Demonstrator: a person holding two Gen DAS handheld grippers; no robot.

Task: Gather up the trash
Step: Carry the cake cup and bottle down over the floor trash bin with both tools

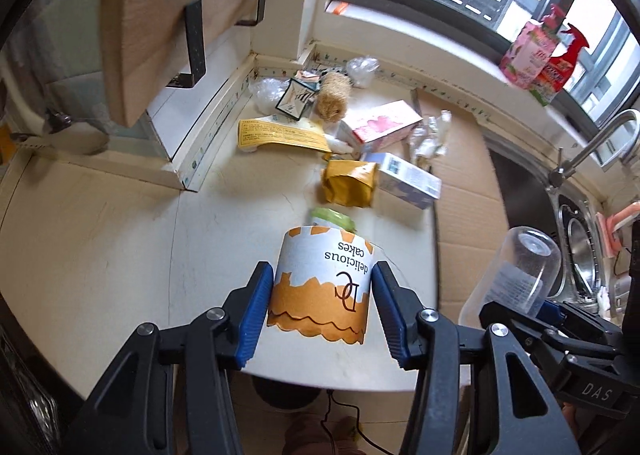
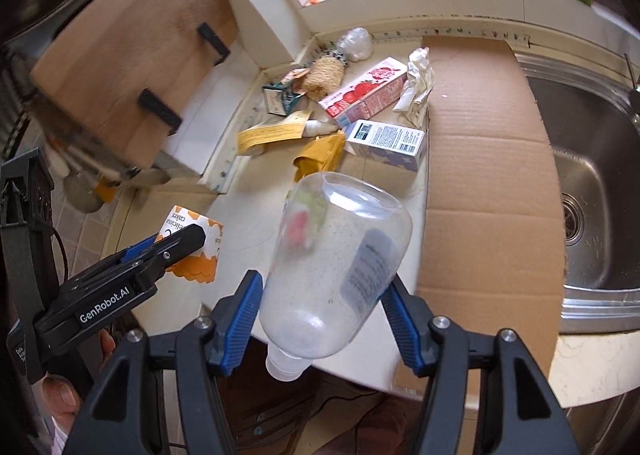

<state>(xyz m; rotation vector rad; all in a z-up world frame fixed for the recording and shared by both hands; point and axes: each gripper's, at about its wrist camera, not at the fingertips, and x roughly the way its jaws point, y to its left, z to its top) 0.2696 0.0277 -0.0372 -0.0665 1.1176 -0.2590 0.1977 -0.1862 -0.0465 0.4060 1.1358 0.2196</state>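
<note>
Trash is held in both grippers above a pale kitchen counter [image 1: 120, 223]. The left gripper [image 1: 320, 311] pinches a paper cake cup [image 1: 320, 287], orange and white, between its blue pads, gripping the lower band. The right gripper [image 2: 324, 319] squeezes a clear plastic bottle [image 2: 336, 255] across its wide body, neck pointing back toward the person, base tipped away at twelve o'clock.

More rubbish lies on the counter toward twelve o'clock from the cup: a yellow paper slip [image 1: 280, 135], a crumpled mustard envelope [image 1: 350, 183], a pink carton [image 1: 380, 123], a white box [image 1: 408, 175], crumpled wrappers [image 1: 430, 135]. A flat cardboard sheet [image 2: 488, 159] lies at two o'clock, with a steel sink [image 2: 592, 183] beyond it at three o'clock.

Likely risks: the bottle is smooth, rounded and tilted, so it may slide out of the pads if the grip loosens. The thin paper cup may crush or slip under pressure. The two grippers sit close together and could knock each other
</note>
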